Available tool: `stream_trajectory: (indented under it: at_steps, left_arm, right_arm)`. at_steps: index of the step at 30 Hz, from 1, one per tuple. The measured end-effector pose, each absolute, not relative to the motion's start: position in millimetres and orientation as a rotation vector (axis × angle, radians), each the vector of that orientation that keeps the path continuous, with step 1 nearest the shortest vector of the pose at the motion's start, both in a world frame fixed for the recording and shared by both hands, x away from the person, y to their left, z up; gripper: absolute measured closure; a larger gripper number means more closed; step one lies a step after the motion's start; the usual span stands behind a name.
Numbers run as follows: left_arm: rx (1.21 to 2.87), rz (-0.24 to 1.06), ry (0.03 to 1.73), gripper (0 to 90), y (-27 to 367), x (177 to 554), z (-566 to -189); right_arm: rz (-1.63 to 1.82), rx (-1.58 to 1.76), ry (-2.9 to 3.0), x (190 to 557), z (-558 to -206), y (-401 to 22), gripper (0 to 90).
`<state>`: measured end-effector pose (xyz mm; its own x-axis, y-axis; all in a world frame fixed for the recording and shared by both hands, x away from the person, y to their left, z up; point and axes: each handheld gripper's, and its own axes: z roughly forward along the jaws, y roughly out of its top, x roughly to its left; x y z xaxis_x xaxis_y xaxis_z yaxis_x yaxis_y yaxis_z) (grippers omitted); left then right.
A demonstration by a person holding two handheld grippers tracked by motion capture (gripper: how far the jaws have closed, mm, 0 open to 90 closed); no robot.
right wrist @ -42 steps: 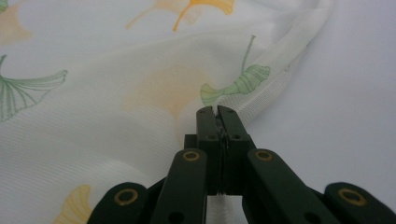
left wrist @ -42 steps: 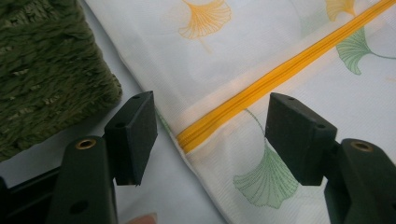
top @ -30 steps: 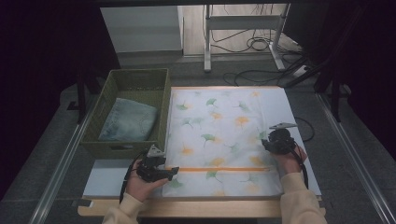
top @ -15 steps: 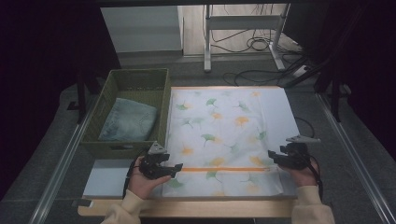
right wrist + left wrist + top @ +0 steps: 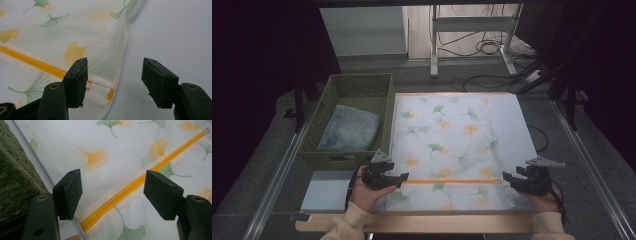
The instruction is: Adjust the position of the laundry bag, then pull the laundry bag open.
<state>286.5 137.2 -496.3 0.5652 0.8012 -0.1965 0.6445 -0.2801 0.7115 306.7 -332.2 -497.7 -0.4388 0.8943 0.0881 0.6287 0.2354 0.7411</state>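
A white fabric bag (image 5: 457, 145) printed with green and yellow ginkgo leaves lies flat on the table. A yellow zipper (image 5: 452, 181) runs across its near part. My left gripper (image 5: 401, 177) rests at the zipper's left end, open, with the zipper (image 5: 130, 188) lying below the gap of my left gripper (image 5: 113, 187). My right gripper (image 5: 508, 178) sits at the zipper's right end; its jaws have just been opening. In the right gripper view the bag's right edge (image 5: 120, 72) lies under the open right gripper (image 5: 115, 75), and neither pad presses on it.
A green woven basket (image 5: 359, 77) stands left of the bag with folded blue jeans (image 5: 349, 131) inside. Its wall (image 5: 15, 177) is close beside my left gripper. Bare white table (image 5: 175, 30) lies right of the bag. Cables lie on the floor beyond.
My right hand has moved from the bag's right side toward the near edge, to the zipper's right end, and its jaws have spread wider. The left hand has stayed put.
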Motion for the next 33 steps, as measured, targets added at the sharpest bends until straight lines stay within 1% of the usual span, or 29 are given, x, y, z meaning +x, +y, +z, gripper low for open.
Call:
stream_trajectory:
  at_steps: [7,10,12,17,25,29,33]
  left_arm:
    - [2.011,0.275,1.14,30.9,124.2,280.6,-489.6]
    - [1.978,0.299,1.109,33.0,116.6,276.1,-484.4]
    - [1.983,0.299,1.076,33.3,109.0,274.1,-480.1]
    - [1.99,0.248,1.032,32.2,88.5,272.2,-474.3]
    - [2.031,0.168,1.008,31.9,57.5,276.8,-484.9]
    - [2.033,0.147,0.999,32.1,39.1,282.0,-485.8]
    - [2.071,0.148,0.968,32.2,18.1,286.7,-487.7]
  right_arm:
    - [1.044,1.393,2.163,307.6,-495.7,-337.4,37.2]
    - [1.054,1.384,2.157,309.0,-494.0,-340.3,37.8]
    - [1.059,1.385,2.152,311.2,-492.8,-341.5,37.8]
    - [1.057,1.398,2.145,315.3,-492.9,-343.5,37.6]
    - [1.06,1.411,2.122,321.4,-490.5,-347.7,37.4]
    - [1.064,1.4,2.133,322.9,-490.7,-345.7,37.3]
    - [1.079,1.398,2.133,323.6,-489.9,-345.4,37.3]
